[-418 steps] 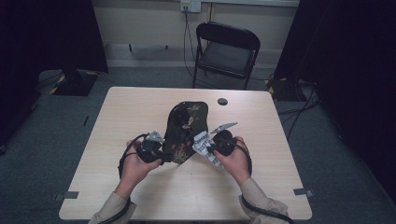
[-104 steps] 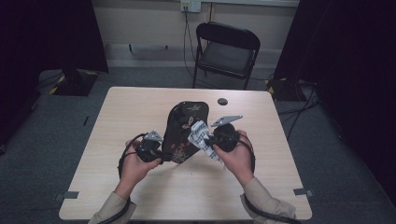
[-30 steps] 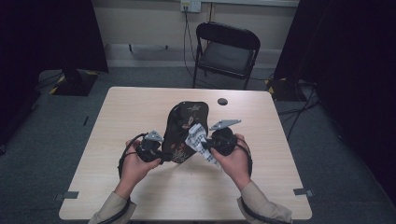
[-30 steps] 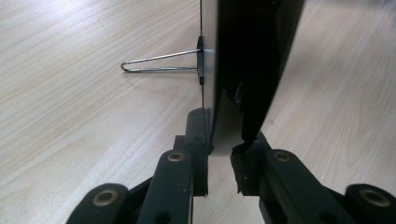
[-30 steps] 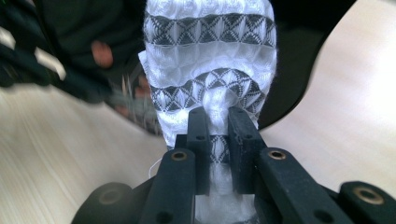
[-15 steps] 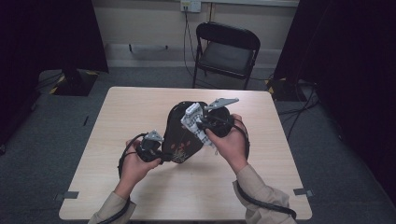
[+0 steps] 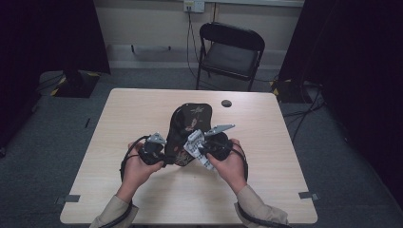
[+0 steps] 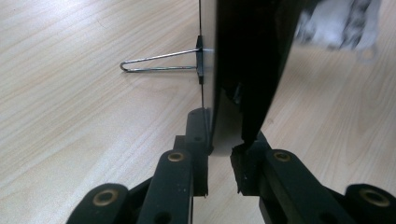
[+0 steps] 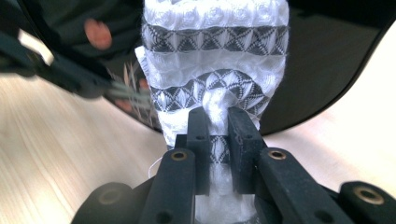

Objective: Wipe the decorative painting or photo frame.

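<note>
A black oval tray (image 7: pixel 191 122) with a flower pattern lies at the table's middle. My left gripper (image 7: pixel 160 154) is shut on its near left rim. In the left gripper view the jaws (image 8: pixel 219 140) pinch the tray (image 8: pixel 247 56) edge-on, and a wire loop (image 8: pixel 159 63) sticks out from its back. My right gripper (image 7: pixel 199 147) is shut on a white cloth (image 7: pixel 194 140) with grey patterned bands, at the tray's near right part. In the right gripper view the bunched cloth (image 9: pixel 215 51) sits between the jaws (image 9: pixel 218 116) and lies against the glossy tray (image 9: pixel 327 60).
A small black round thing (image 7: pixel 226 103) lies on the wooden table (image 7: pixel 266 190) beyond the tray to the right. A black folding chair (image 7: pixel 231 50) stands behind the far edge. Cables trail from both grippers by the hands.
My right gripper with the cloth went up the tray toward its far end, then came back down to the near right part. The left gripper and the tray stayed put.
</note>
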`<state>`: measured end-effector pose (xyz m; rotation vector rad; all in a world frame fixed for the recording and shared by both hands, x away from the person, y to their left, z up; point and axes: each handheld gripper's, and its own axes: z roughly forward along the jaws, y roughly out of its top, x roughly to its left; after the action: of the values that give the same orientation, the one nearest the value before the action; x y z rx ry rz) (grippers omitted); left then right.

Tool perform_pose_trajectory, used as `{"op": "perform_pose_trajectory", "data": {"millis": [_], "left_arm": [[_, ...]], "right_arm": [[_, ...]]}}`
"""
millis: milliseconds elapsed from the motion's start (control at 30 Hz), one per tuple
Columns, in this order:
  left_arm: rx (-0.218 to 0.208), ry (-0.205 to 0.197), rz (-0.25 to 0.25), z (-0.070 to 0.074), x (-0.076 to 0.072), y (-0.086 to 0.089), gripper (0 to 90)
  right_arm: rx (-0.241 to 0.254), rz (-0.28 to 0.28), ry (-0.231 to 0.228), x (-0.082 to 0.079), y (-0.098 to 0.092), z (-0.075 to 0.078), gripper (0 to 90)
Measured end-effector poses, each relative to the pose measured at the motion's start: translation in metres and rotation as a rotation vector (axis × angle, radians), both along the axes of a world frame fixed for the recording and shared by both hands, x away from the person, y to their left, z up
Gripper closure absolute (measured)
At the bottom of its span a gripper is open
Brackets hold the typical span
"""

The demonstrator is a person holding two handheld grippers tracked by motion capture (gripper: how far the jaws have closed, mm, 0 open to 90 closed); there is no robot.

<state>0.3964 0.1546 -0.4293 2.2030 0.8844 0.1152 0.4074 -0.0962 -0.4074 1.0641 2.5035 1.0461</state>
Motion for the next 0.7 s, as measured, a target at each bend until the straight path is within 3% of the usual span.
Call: {"op": "perform_pose_trajectory", "data": {"millis": [333,567,700], "left_arm": [[0.001,-0.001,-0.001,0.0,0.0,0.0,78.6],[0.0,0.0,0.002,0.0,0.0,0.0,78.6],[0.002,-0.001,0.001,0.0,0.0,0.0,78.6]], "right_arm": [[-0.018,-0.009,0.082,-0.007,-0.004,-0.045,81.2],[-0.037,-0.005,0.11,-0.011,-0.005,-0.061,81.1],[-0.041,-0.006,0.106,-0.01,-0.008,-0.057,81.2]]}}
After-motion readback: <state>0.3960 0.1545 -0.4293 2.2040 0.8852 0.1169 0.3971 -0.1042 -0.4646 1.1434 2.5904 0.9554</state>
